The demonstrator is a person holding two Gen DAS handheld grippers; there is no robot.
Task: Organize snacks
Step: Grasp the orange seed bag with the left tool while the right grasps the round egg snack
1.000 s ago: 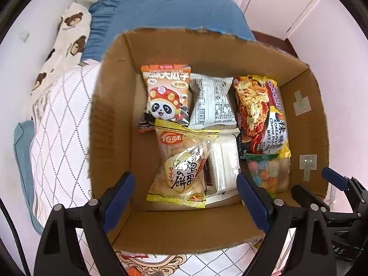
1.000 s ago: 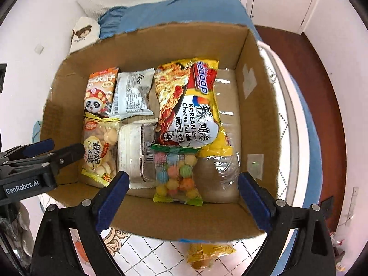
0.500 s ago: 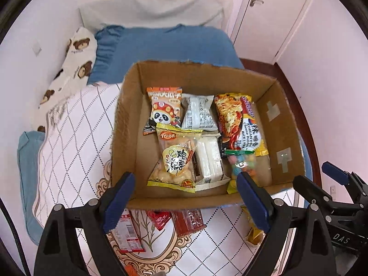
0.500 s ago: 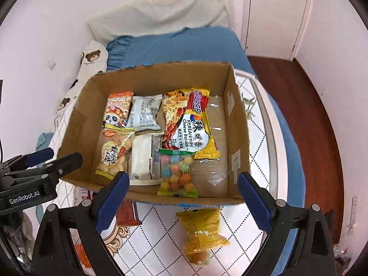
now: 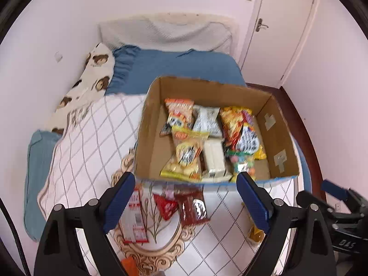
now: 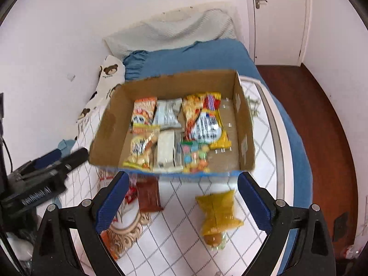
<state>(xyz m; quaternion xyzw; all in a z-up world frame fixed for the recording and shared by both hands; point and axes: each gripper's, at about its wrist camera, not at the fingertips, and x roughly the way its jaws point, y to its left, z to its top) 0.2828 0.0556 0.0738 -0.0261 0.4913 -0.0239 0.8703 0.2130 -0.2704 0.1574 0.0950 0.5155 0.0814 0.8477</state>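
Right gripper [image 6: 182, 201] wide, empty; yellow pack [image 6: 217, 214] just beyond its tips, long axis along fingers. Left gripper [image 5: 186, 203] wide, farther; box [image 6: 247, 135] ahead.

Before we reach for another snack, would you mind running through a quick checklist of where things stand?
1. Left gripper empty, jaws apart: ok.
2. Right gripper empty, jaws apart: ok.
3. Box upright on the bed with bare floor left along its right side: ok.
4. Snacks outside the box: not ok. The yellow packet, brown packet, red packet and white-and-red packet lie on the quilt.
5. Yellow packet between the right jaws in the right wrist view, nothing on top of it: ok.
6. Whether more packets lie nearer, under the grippers: cannot tell.
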